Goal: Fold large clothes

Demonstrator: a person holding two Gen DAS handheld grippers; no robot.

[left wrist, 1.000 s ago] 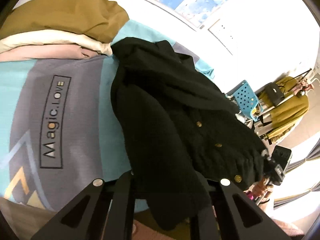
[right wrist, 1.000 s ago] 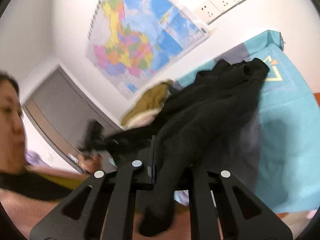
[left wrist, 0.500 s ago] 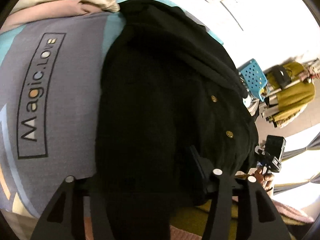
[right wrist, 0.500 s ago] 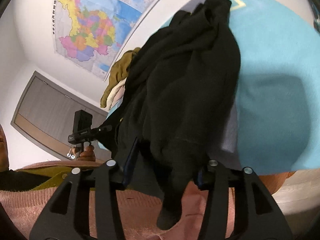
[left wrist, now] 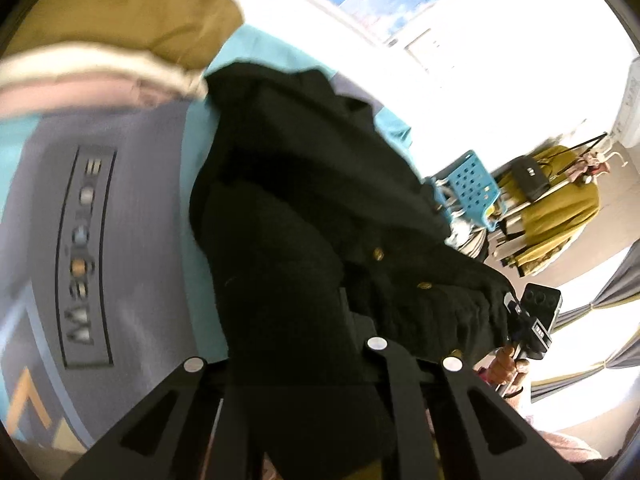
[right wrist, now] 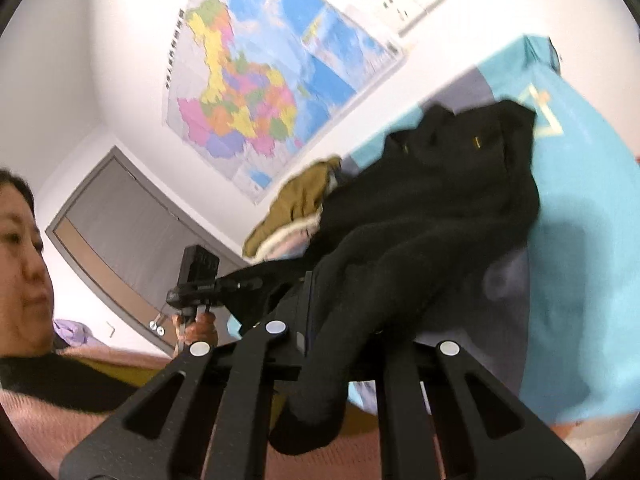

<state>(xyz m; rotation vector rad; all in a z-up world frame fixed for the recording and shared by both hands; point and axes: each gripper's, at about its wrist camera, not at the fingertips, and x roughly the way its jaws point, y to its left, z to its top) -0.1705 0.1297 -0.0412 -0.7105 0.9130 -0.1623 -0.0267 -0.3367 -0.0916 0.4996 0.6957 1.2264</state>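
My left gripper (left wrist: 296, 368) is clamping down on the near hem of the black cardigan (left wrist: 304, 216); its jaws have just been closing, and the dark knit is bunched between them so thickly that I am barely seeing the fingers. My right gripper (right wrist: 340, 344) is doing the same on its side, its jaws having just been closing too, and a fold of the same cardigan (right wrist: 432, 216) is pinched between them with a loose end drooping below the fingers toward the camera. The garment is lying on the teal and grey bed cover (left wrist: 120, 200), stretching away from both grippers toward the wall, with a few small gold buttons (left wrist: 378, 254) showing along its front. Beside its far end a stack of folded clothes (left wrist: 120, 40) is sitting on the cover, an olive piece on top of cream and pink ones. From the left wrist view I am seeing the right gripper's body (left wrist: 536, 320) with a hand under it just past the cardigan's edge, and behind it a blue plastic basket (left wrist: 474, 186) and a mustard garment (left wrist: 556, 216) hanging on a rack. The left wrist view is smeared, so I am probably reading the printed lettering on the cover as "Magic". From the right wrist view a wall map (right wrist: 256, 80) is hanging above the bed.
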